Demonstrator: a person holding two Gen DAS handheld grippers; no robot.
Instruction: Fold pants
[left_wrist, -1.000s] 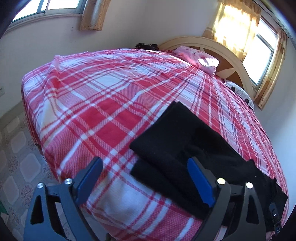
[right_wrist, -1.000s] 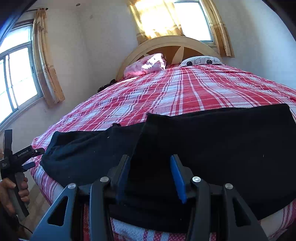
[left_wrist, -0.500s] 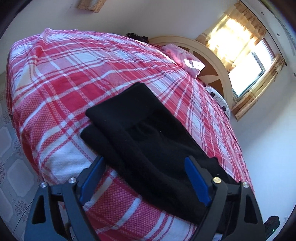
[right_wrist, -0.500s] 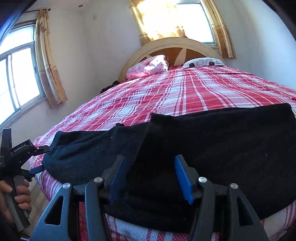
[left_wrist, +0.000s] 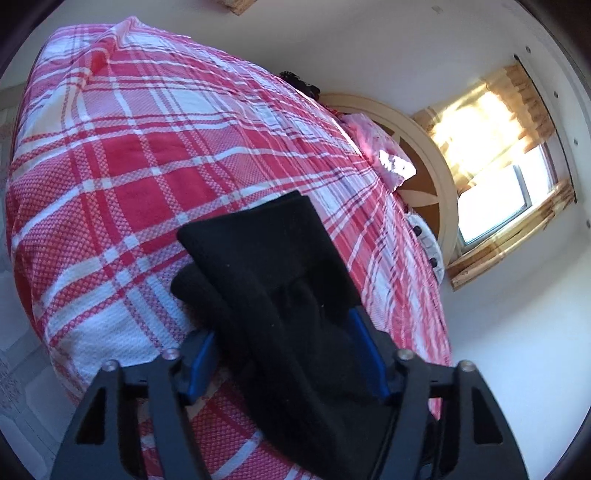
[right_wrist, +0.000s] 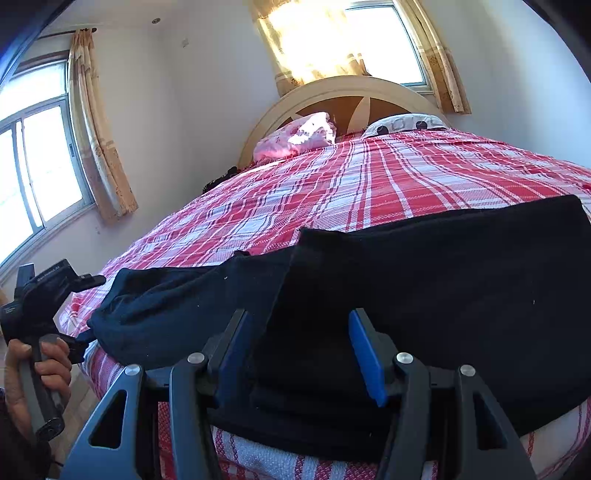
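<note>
The black pants (right_wrist: 424, 295) lie along the near edge of the bed (left_wrist: 122, 177), on its red and white checked cover, partly folded, with one layer lapped over another.

The left tongs (left_wrist: 284, 354) have just been closing. The leg end of the pants runs between the blue pads (left_wrist: 201, 356). The cloth hides the inner faces of both pads and most of the far one, so whether they press on it cannot be told.

The right tongs (right_wrist: 299, 352) stand half apart astride the thick fold at the bed's edge. The cloth bulges up between the pads and seems to touch them, but a firm clamp cannot be made out. Below these tongs the fold drops out of sight behind their black arms.

Left of the right tongs, a hand (right_wrist: 35, 373) grips the handle of the left tongs, cut off by the frame's edge. Beyond both tongs, two pillows (right_wrist: 295, 136) lean at the headboard (right_wrist: 332, 88), blurred by window glare.
</note>
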